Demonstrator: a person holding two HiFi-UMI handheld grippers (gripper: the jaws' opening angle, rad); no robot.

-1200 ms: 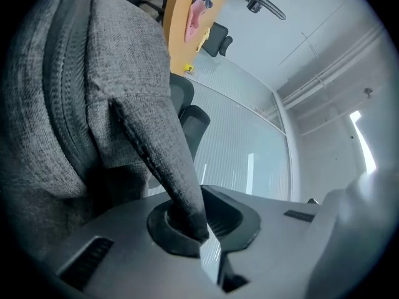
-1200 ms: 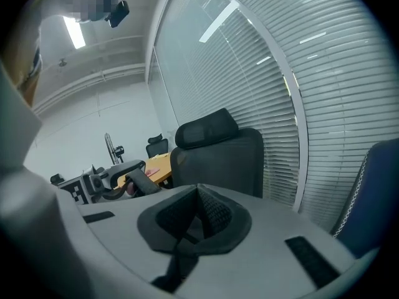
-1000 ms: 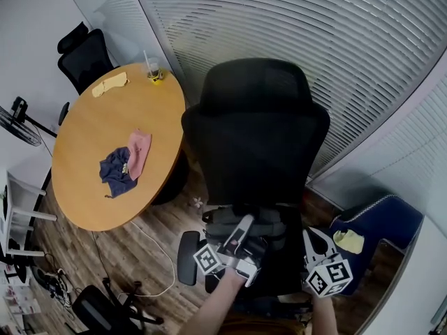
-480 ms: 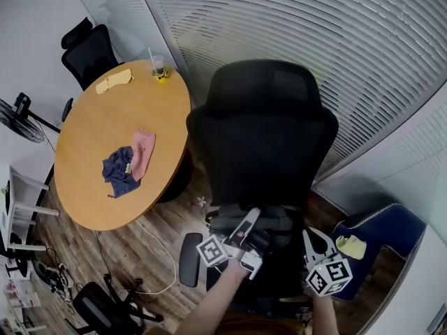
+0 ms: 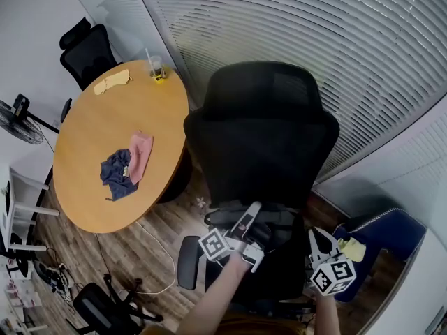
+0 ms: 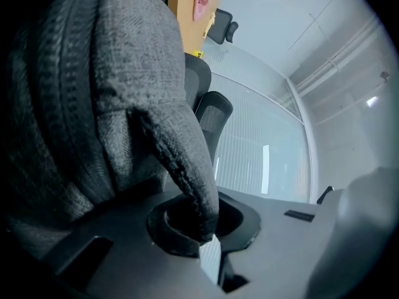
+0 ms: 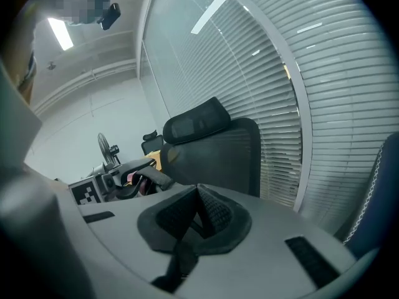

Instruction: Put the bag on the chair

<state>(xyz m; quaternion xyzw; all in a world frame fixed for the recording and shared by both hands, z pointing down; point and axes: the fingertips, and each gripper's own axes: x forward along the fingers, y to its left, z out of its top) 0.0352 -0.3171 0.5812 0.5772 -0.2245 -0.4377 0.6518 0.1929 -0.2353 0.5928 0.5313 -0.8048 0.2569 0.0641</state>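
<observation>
A black high-backed office chair (image 5: 262, 138) fills the middle of the head view. A grey fabric bag (image 5: 276, 222) lies on its seat, below the backrest. My left gripper (image 5: 254, 209) reaches over the seat and is shut on the bag. In the left gripper view the bag (image 6: 93, 104) fills the left side, and a fold of it is pinched at my left gripper (image 6: 202, 229). My right gripper (image 5: 318, 239) hangs at the chair's right side. Its pads meet at my right gripper (image 7: 198, 207) with nothing between them, and the chair (image 7: 212, 148) stands beyond.
A round wooden table (image 5: 91, 187) at the left carries a blue cloth (image 5: 115, 169), a pink cloth (image 5: 140, 152), a yellow cloth (image 5: 112, 82) and a cup (image 5: 155, 68). A blue armchair (image 5: 384, 225) stands at the lower right. Blinds run behind the chair.
My left gripper, still holding the bag, has edged a little further in over the seat. The right gripper has hardly moved.
</observation>
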